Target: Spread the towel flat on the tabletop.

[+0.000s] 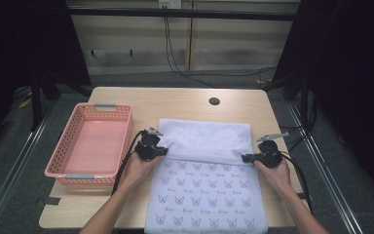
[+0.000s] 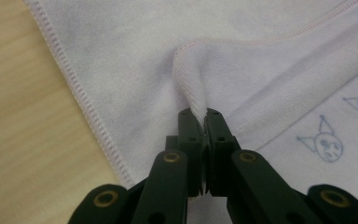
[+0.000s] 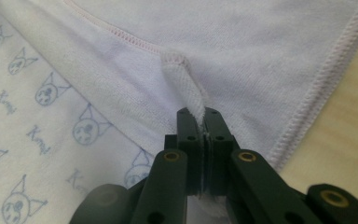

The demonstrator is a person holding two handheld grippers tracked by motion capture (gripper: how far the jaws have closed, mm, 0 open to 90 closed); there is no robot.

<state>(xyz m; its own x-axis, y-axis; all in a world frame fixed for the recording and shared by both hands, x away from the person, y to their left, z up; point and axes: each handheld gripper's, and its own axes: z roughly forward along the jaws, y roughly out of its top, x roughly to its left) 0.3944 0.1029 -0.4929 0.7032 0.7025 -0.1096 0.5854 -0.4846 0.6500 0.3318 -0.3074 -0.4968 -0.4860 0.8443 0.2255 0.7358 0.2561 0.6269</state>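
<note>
The left gripper has its jaws pressed together on a corner of the white towel, a ridge of hem pinched between the tips. The right gripper pinches the opposite corner the same way, jaws clamped with cloth between them. The towel lies on the wooden table, its far part folded back over the cat-printed side, beside a pink basket.

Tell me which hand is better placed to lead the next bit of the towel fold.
Neither clearly: left gripper and right gripper each pinch a corner of the towel at its folded edge, level with each other. Move both together.
</note>
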